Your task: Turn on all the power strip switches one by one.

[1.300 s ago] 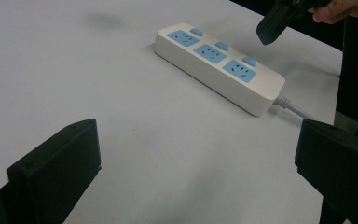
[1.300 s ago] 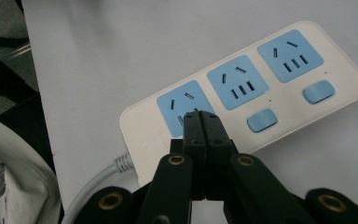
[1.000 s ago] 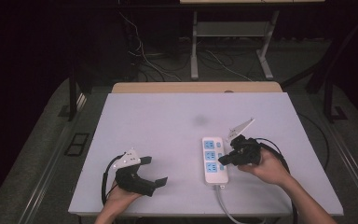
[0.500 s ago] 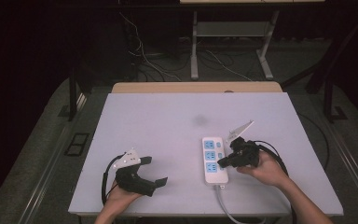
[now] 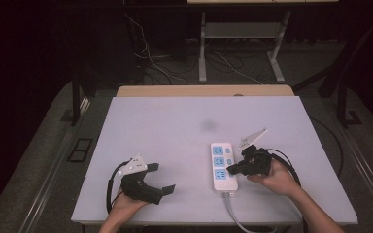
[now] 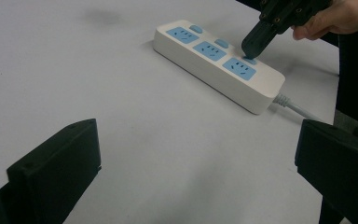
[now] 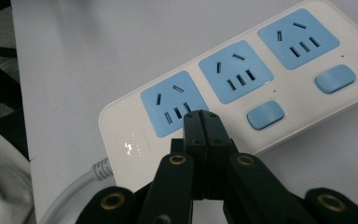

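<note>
A white power strip [image 5: 222, 167] with three blue sockets and blue switches lies on the table's right half, its grey cable [image 5: 233, 211] running off the front edge. My right gripper [image 5: 232, 169] is shut, and its closed tip [image 7: 201, 117] rests on the strip [image 7: 261, 70] beside the socket nearest the cable, where that socket's switch lies hidden under it. The left gripper view shows the same tip [image 6: 255, 41] pressed onto the strip [image 6: 214, 60]. My left gripper [image 5: 162, 177] lies at the front left, open [image 6: 198, 140] and holding nothing, pointing toward the strip.
The pale table [image 5: 175, 126] has a wooden strip along its far edge [image 5: 204, 91]. A faint grey smudge [image 5: 207, 125] marks the tabletop behind the power strip. Cables and a desk frame stand on the dark floor beyond.
</note>
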Demonstrator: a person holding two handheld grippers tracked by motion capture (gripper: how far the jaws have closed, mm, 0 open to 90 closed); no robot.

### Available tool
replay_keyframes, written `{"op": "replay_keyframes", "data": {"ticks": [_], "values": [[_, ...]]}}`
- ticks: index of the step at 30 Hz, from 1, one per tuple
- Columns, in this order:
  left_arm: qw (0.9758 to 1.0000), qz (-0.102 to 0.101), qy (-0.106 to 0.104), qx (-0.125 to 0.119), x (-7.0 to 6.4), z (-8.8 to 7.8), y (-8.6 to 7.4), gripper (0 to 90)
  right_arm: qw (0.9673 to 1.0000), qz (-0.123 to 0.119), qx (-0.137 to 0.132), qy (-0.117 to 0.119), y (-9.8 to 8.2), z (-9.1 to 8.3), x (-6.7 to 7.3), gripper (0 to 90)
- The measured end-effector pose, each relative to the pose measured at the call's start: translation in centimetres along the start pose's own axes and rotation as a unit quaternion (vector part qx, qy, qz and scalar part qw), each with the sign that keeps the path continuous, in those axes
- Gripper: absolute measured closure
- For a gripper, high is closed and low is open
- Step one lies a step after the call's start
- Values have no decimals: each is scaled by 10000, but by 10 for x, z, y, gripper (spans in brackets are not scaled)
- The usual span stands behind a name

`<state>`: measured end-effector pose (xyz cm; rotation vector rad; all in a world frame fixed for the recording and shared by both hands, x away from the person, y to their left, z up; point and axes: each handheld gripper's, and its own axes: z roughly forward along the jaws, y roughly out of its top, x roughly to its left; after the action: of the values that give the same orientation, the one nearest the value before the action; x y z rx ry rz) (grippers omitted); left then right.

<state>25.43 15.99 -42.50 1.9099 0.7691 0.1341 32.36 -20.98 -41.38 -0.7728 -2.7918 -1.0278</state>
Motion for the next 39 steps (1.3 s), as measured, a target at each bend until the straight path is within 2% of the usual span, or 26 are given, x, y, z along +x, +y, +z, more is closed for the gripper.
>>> {"op": "replay_keyframes", "data": {"ticks": [3, 15, 21, 25, 39], "values": [[10000, 4, 3, -5, -1, 0, 0, 0, 9999, -44, -8, -91, 0, 1, 2, 900], [10000, 1, -1, -6, 0, 0, 0, 0, 10000, -52, -14, -45, -1, 1, 0, 900], [10000, -2, 3, -1, 0, 0, 0, 0, 9999, -89, -11, -105, -1, 2, 1, 900], [10000, -12, 17, -1, 1, -1, 0, 0, 9998, -9, -177, -32, -6, 2, -1, 900], [10000, -24, 52, -26, 2, -2, 0, 0, 9998, 29, -183, -71, -5, -1, -2, 900]]}}
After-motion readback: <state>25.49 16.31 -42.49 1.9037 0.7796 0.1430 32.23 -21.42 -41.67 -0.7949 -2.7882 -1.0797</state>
